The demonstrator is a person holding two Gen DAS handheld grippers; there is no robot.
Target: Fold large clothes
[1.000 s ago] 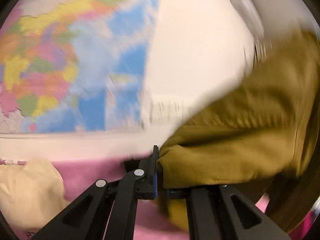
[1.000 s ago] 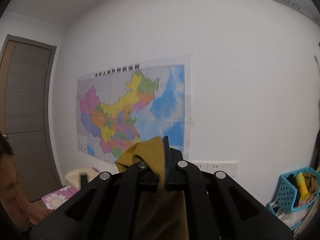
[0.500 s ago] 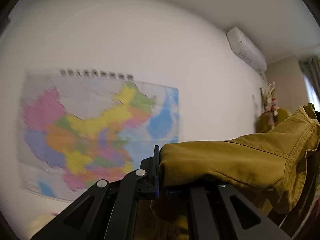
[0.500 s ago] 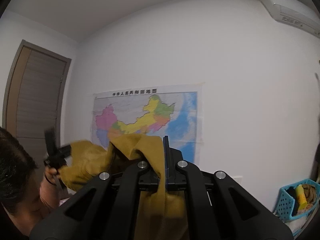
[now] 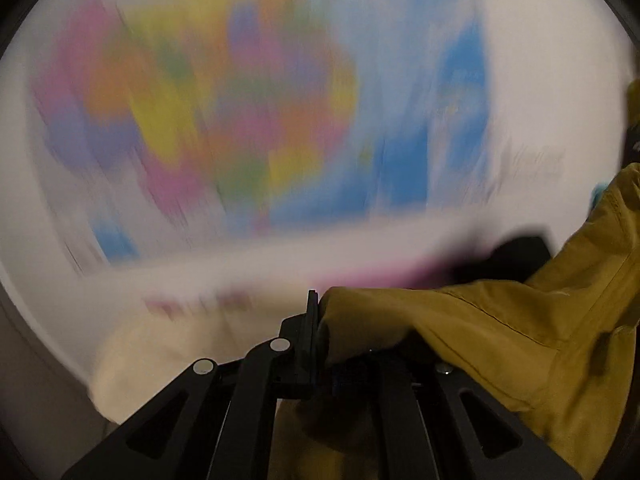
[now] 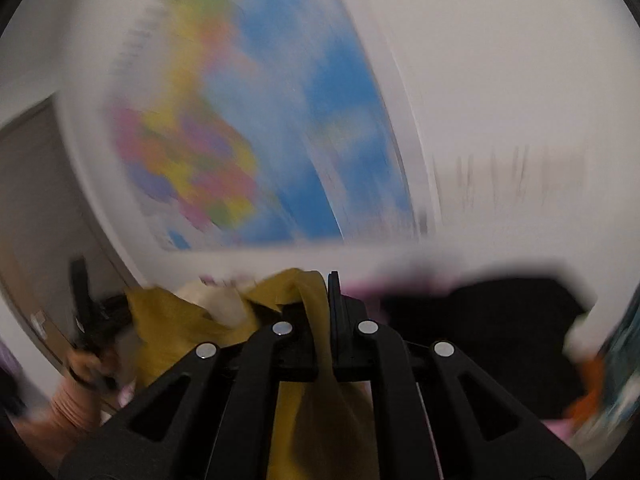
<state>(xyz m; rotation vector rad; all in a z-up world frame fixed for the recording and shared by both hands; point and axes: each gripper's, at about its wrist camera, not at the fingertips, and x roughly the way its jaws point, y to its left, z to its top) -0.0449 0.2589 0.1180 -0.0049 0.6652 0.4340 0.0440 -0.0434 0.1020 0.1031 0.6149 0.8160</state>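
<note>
A large mustard-yellow garment (image 5: 500, 332) hangs in the air between my two grippers. My left gripper (image 5: 320, 320) is shut on one edge of it; the cloth drapes off to the right and down. My right gripper (image 6: 322, 300) is shut on another edge of the mustard garment (image 6: 316, 400), which hangs down between the fingers and trails left to the other gripper (image 6: 86, 312), seen in the person's hand. Both views are heavily motion-blurred.
A coloured wall map (image 5: 260, 112) on a white wall fills the background, also in the right wrist view (image 6: 248, 140). Pink bedding (image 5: 380, 276), a cream cloth (image 5: 160, 356) and a dark pile (image 6: 480, 320) lie below. A door (image 6: 36, 200) is at left.
Both grippers have swung downward fast with the garment still held; the views dropped from high on the wall toward the bed, and both are now blurred.
</note>
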